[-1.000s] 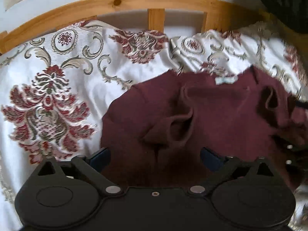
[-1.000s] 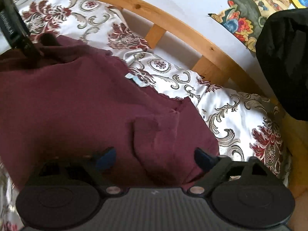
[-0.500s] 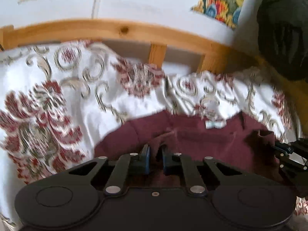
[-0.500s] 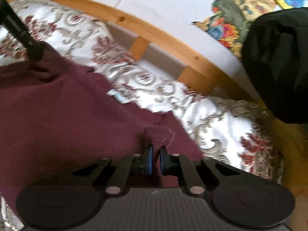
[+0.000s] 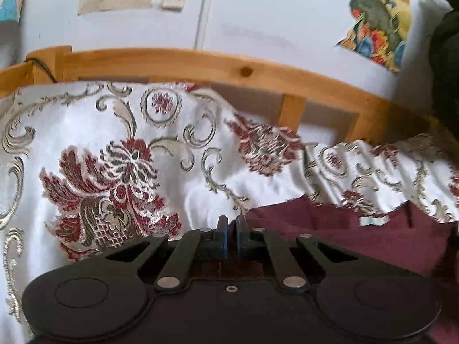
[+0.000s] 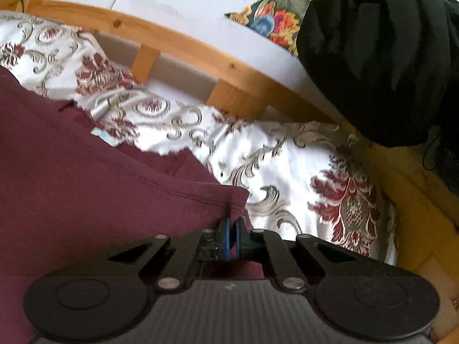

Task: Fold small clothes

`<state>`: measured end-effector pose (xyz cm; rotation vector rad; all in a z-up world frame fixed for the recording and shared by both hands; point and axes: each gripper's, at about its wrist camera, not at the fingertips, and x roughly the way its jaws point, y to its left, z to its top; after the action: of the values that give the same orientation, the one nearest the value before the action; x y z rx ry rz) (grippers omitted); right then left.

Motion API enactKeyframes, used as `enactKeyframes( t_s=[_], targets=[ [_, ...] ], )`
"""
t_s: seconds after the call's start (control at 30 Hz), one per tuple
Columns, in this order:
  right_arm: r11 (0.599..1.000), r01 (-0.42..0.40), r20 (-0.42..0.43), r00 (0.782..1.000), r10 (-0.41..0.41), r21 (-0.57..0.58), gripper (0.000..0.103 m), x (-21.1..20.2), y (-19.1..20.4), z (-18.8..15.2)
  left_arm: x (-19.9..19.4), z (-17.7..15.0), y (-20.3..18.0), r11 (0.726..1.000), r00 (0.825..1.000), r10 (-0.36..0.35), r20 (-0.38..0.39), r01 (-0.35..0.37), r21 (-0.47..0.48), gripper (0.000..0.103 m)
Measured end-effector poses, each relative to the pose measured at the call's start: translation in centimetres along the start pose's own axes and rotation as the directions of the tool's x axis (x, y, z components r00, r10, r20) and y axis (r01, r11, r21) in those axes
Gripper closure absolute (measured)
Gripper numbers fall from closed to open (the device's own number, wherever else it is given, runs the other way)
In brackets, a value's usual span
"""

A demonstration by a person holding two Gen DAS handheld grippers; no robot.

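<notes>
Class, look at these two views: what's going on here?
A person is folding a maroon garment on a bed with a floral cover. The left tool and the right tool are each shut on an edge of it. A wooden rail runs behind, and a black bundle sits at the right.

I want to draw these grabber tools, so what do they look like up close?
Both are black. The left gripper has a smooth black body, two big round discs at the sides, slanted link bars with silver rivets, and blue pads inside its jaws. The right gripper looks the same, but its body is ribbed grey with a tiny pale mark. No cables or sleeves show.
</notes>
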<state>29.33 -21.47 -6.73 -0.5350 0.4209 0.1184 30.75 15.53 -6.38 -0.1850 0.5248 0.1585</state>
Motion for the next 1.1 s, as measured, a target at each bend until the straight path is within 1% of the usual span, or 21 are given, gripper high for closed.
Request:
enactKeyframes(
  t_s=[0.03,0.1,0.17,0.2,0.23,0.27,0.3,0.37,0.47,0.5,0.53,0.63,0.73,0.8,0.9,1.03,1.1],
  targets=[
    [1.000,0.000,-0.008,1.000,0.000,-0.002,0.098,0.2,0.0,-0.1,0.5,-0.1,0.0,1.000,1.000,0.013,-0.002,-0.013,0.004,0.101],
    [1.000,0.001,-0.019,1.000,-0.001,0.001,0.098,0.3,0.1,-0.2,1.4,-0.4,0.1,0.999,0.999,0.034,-0.017,-0.034,0.006,0.101],
    [1.000,0.004,-0.036,0.999,-0.003,0.015,0.097,0.3,-0.1,-0.4,2.0,-0.7,0.5,0.999,0.998,0.041,-0.041,-0.041,-0.007,0.098],
    [1.000,0.006,-0.039,0.999,-0.005,0.024,0.091,0.3,-0.3,-0.4,2.2,-0.8,0.6,0.999,0.998,0.040,-0.053,-0.041,-0.021,0.095],
    [0.999,0.011,-0.043,0.999,-0.010,0.031,0.085,0.3,-0.5,-0.4,2.2,-0.8,0.8,0.999,0.997,0.041,-0.058,-0.043,-0.034,0.085],
    [0.999,0.016,-0.045,0.999,-0.014,0.037,0.065,0.3,-0.8,-0.4,2.0,-0.8,0.9,0.997,0.997,0.050,-0.059,-0.053,-0.050,0.071],
    [0.999,0.022,-0.045,0.999,-0.020,0.045,0.049,0.2,-0.9,-0.3,1.7,-0.6,1.0,0.996,0.997,0.052,-0.057,-0.056,-0.063,0.063],
    [0.998,0.026,-0.024,0.999,-0.025,0.062,0.035,-0.1,-1.2,-0.3,1.1,-0.4,1.3,0.995,0.998,0.051,-0.038,-0.054,-0.085,0.031],
    [0.997,0.044,-0.026,0.999,-0.042,0.061,0.017,-0.4,-1.3,-0.4,0.2,-0.4,1.4,0.992,0.997,0.073,-0.025,-0.075,-0.097,0.010],
    [0.997,0.051,-0.027,0.998,-0.050,0.059,0.008,-0.5,-1.3,-0.4,0.1,-0.4,1.4,0.992,0.997,0.078,-0.031,-0.080,-0.102,0.007],
    [0.996,0.062,-0.028,0.998,-0.061,0.057,0.002,-0.6,-1.3,-0.6,-0.1,-0.4,1.5,0.991,0.996,0.081,-0.042,-0.085,-0.106,0.002],
    [0.995,0.098,-0.051,0.994,-0.096,0.036,0.001,-0.8,-1.4,-1.2,-0.3,-0.7,1.7,0.989,0.991,0.094,-0.092,-0.104,-0.109,0.001],
    [0.994,0.104,-0.070,0.992,-0.101,0.038,0.001,-1.3,-1.9,-1.9,-0.2,-1.1,1.8,0.988,0.982,0.101,-0.162,-0.117,-0.098,0.001],
    [0.989,0.115,-0.085,0.991,-0.107,0.094,0.000,-2.0,-2.8,-2.1,-0.5,-1.5,1.9,0.988,0.974,0.104,-0.199,-0.124,-0.089,0.001],
    [0.972,0.116,-0.102,0.990,-0.096,0.206,0.000,-3.4,-4.5,-2.2,-1.3,-2.0,1.6,0.989,0.967,0.122,-0.225,-0.137,-0.055,0.001],
    [0.924,0.088,-0.124,0.991,-0.045,0.371,0.000,-5.4,-6.7,-2.5,-2.7,-2.6,1.1,0.989,0.962,0.146,-0.232,-0.148,0.008,0.001],
    [0.898,0.078,-0.135,0.991,-0.021,0.433,0.000,-6.2,-7.3,-2.8,-3.5,-2.9,0.7,0.988,0.958,0.152,-0.243,-0.148,0.032,0.001]
  ],
)
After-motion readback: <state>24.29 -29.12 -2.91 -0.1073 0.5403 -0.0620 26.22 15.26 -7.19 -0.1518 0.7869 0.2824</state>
